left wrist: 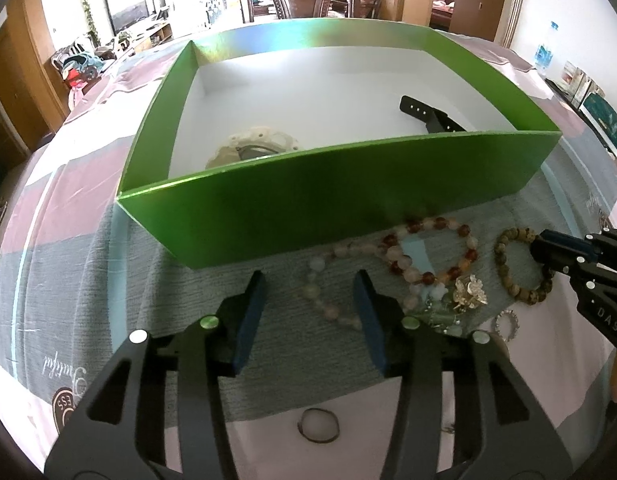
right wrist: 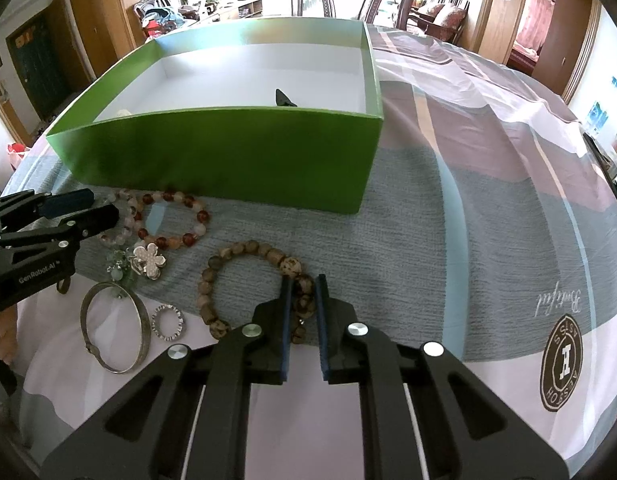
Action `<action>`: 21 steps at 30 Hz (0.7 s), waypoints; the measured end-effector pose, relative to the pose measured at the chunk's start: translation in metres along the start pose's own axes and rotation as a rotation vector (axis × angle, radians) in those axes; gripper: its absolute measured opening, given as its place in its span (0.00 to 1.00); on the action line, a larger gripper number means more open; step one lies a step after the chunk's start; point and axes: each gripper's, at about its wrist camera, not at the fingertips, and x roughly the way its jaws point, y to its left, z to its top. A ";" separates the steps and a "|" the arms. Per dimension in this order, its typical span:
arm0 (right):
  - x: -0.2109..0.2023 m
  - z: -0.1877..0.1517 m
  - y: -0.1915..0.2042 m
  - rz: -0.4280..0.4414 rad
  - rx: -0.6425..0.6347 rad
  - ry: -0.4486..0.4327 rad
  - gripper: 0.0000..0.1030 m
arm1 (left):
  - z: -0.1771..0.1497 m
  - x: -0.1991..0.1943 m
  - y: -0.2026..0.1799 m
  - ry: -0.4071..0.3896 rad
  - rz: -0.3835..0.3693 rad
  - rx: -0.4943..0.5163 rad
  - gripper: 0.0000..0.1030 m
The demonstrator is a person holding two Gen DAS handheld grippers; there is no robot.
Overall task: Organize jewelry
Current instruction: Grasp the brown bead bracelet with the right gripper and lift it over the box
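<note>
1. We see the right gripper (right wrist: 302, 280) closed narrow on the brown bead bracelet (right wrist: 244, 280), which lies on the tablecloth (right wrist: 448, 240) near the green box (right wrist: 228, 152).
2. The left gripper (left wrist: 310, 280) stands wide open, holding nothing, over a pale bead strand (left wrist: 328, 304).
3. Between the two lie a red-and-white bead bracelet (right wrist: 168, 220), a flower brooch (right wrist: 148, 262), a bangle (right wrist: 116, 328) and a small ring (right wrist: 169, 322).
4. Inside the box: a black strap (left wrist: 428, 114) and a pale disc (left wrist: 252, 148).

Black grippers (right wrist: 303, 280), blue pads, silver screws

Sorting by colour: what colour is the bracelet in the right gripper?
Speckled tan-brown beads; clearest in the right wrist view.
</note>
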 end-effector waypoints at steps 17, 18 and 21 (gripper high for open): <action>-0.020 0.004 -0.005 0.024 0.035 -0.080 0.11 | -0.001 -0.024 -0.003 -0.070 -0.083 0.012 0.08; -0.023 0.005 -0.006 0.024 0.039 -0.088 0.11 | 0.000 -0.031 -0.004 -0.085 -0.089 0.010 0.08; -0.036 0.008 -0.008 0.027 0.050 -0.124 0.11 | 0.001 -0.050 -0.006 -0.136 -0.100 0.011 0.08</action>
